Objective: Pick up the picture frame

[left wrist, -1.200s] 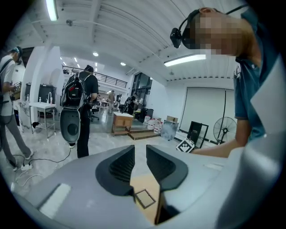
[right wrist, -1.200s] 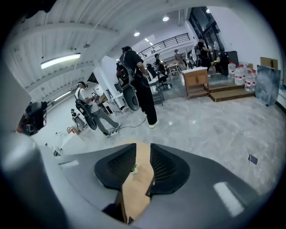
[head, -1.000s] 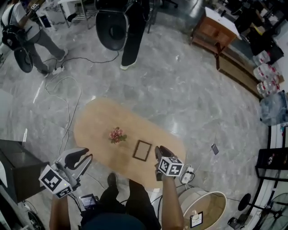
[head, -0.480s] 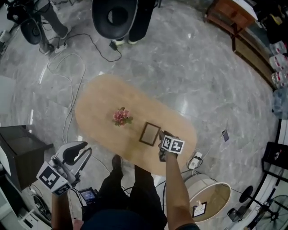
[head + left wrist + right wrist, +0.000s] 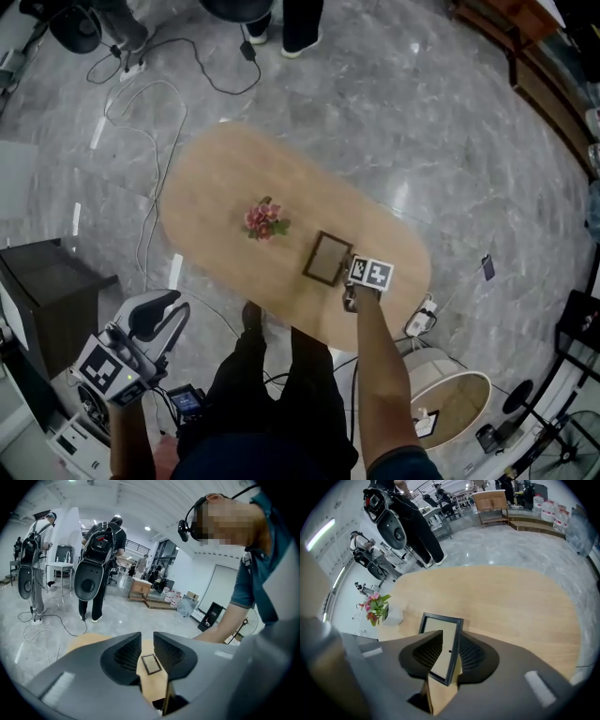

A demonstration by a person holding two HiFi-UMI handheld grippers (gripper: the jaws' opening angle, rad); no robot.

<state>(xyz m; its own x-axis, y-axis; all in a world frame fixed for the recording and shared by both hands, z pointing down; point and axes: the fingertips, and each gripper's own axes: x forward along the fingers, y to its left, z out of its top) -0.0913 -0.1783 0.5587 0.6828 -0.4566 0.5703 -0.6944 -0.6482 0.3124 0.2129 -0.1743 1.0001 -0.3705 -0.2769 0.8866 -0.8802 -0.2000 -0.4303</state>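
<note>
A dark-rimmed picture frame (image 5: 327, 259) lies on the oval wooden table (image 5: 216, 178), right of its middle. My right gripper (image 5: 351, 284) is at the frame's near right corner. In the right gripper view the frame (image 5: 439, 637) reaches in between the jaws; its dark right edge runs along the right jaw. The right gripper (image 5: 451, 656) stands open by a narrow gap, with no squeeze showing. My left gripper (image 5: 161, 319) hangs off the table at the lower left, above the floor. The left gripper (image 5: 147, 651) is open and empty, with the frame (image 5: 151, 663) far beyond its jaws.
A small bunch of pink flowers (image 5: 265, 220) stands mid-table, left of the frame. Cables (image 5: 141, 103) trail over the marble floor. A black cabinet (image 5: 47, 291) stands left, a round white bin (image 5: 445, 403) right of my legs. People with backpack gear (image 5: 96, 569) stand beyond the table.
My right gripper has moved forward from the table's near edge to the frame, whose corner now sits between its jaws. The left gripper has stayed low at the left.
</note>
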